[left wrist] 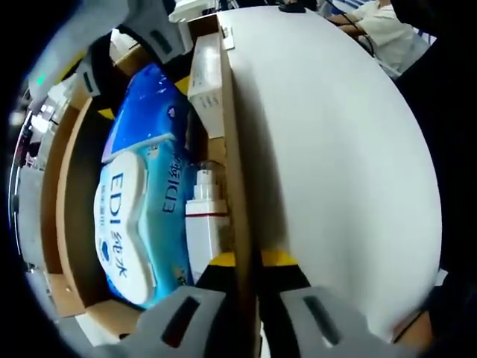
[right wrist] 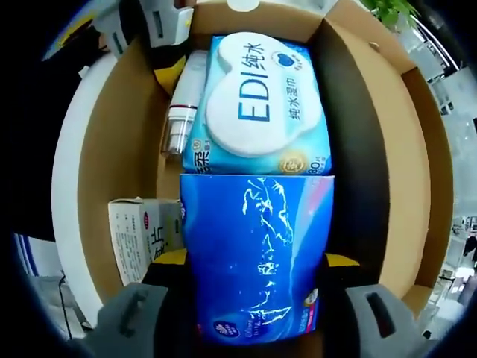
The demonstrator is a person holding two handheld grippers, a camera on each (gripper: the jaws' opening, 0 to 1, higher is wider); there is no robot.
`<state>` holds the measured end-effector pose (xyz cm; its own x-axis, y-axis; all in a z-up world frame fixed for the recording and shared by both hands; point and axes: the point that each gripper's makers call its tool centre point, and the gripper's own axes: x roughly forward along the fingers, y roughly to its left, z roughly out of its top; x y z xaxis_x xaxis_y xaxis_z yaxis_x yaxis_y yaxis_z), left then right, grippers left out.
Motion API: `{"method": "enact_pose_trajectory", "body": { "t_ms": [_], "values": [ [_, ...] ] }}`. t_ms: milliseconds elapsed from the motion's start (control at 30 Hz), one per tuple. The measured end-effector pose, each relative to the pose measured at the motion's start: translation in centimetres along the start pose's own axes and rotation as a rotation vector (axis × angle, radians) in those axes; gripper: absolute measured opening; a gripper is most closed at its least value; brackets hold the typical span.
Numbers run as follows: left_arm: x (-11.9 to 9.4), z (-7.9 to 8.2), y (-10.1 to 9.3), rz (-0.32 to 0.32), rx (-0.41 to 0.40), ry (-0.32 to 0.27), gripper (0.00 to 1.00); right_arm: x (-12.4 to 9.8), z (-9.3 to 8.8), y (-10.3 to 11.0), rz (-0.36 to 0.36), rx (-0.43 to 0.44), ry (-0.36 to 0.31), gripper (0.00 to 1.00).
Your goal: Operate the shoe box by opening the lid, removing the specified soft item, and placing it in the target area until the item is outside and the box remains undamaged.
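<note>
Brown cardboard shoe box [right wrist: 112, 186] open. Our right gripper [right wrist: 253, 302] clamps the blue soft tissue pack [right wrist: 253, 253] inside it; left gripper [left wrist: 246, 280] pinches the box wall. Hasty lifting risks snagging, tearing cardboard.

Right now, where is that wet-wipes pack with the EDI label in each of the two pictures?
Left gripper view: EDI wipes pack lies lower left, inside the box, beside a white bottle.
Right gripper view: it sits upper centre, just beyond the dark blue pack.
Shared landmark: the white bottle.
</note>
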<state>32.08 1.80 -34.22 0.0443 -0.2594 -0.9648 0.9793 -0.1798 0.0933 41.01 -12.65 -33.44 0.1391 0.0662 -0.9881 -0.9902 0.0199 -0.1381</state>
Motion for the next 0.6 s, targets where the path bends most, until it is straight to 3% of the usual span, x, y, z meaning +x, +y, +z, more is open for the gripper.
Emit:
{"method": "enact_pose_trajectory", "body": {
  "t_ms": [200, 300, 400, 600],
  "values": [
    [0.0, -0.1, 0.1, 0.005, -0.001, 0.003, 0.03, -0.1, 0.0, 0.0, 0.01, 0.011, -0.007, 0.68],
    [0.0, -0.2, -0.2, -0.006, -0.002, 0.008, 0.02, -0.4, -0.1, 1.2, 0.085, 0.073, -0.028, 0.68],
    [-0.1, -0.4, -0.3, -0.014, -0.002, 0.005, 0.02, -0.5, -0.2, 1.5, 0.09, 0.068, -0.049, 0.68],
    [0.0, -0.2, -0.5, -0.003, 0.021, 0.028, 0.02, 0.3, -0.1, 1.5, 0.076, 0.051, 0.016, 0.7]
  ]
}}
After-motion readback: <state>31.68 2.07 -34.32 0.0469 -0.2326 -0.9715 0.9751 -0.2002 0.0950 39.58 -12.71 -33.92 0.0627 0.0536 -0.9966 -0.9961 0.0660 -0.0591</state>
